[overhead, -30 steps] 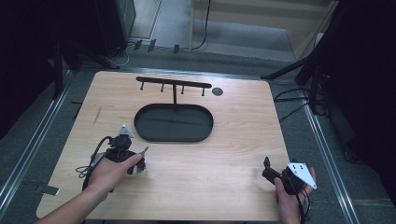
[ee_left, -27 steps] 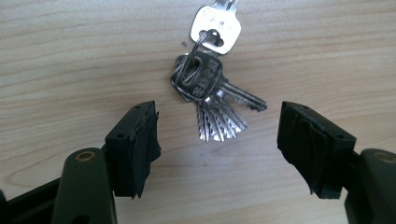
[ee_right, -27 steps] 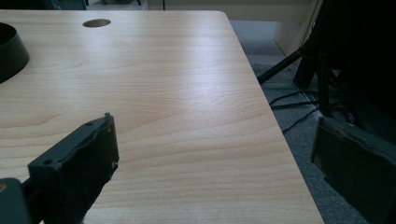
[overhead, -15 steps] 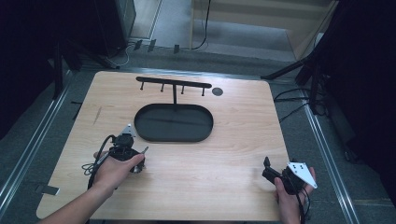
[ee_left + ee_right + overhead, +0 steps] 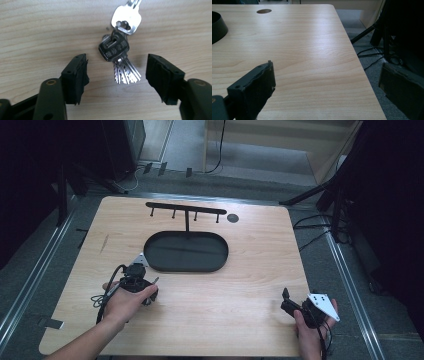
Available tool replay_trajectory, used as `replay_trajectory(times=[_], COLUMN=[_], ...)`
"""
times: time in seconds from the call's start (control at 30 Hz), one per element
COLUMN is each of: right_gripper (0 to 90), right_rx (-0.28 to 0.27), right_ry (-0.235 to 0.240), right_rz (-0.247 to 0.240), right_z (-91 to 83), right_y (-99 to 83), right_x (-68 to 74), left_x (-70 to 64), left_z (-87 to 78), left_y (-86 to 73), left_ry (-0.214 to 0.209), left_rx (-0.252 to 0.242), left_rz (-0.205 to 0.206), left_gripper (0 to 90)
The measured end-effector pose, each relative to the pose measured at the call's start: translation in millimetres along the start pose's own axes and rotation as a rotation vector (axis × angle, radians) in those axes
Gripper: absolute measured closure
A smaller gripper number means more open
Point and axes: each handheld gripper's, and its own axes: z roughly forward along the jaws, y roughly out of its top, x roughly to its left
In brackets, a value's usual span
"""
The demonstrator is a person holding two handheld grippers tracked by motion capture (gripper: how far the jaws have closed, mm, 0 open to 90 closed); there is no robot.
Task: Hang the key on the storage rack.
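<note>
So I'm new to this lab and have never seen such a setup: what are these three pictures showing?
A person sits at a light wooden table and holds a black hand-held two-jaw gripper in each hand. The high view looks down from above: the left gripper is near the black oval tray with its hook rack, and the right gripper is near the table's front right corner. The other two pictures come from cameras riding on the grippers. The left gripper view shows its open jaws either side of a bunch of silver keys with a black head lying on the wood. The right gripper view shows open jaws over bare wood. Nothing is held.
</note>
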Motion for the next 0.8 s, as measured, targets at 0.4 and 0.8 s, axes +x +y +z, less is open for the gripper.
replay_trajectory(times=[0.4,0.8], right_gripper=[0.8,0.8], right_rx=[0.0,0.0], right_ry=[0.003,0.001], right_rz=[-0.005,-0.003], right_z=[0.4,1.3], right_y=[0.2,0.4], right_x=[0.4,0.6], left_x=[3.5,15.5], left_z=[-0.8,-14.4], left_y=[-9.6,-9.9], left_ry=[0.041,-0.048], left_rx=[0.0,0.015], left_rz=[0.106,0.237], left_gripper=[65.9,84.7])
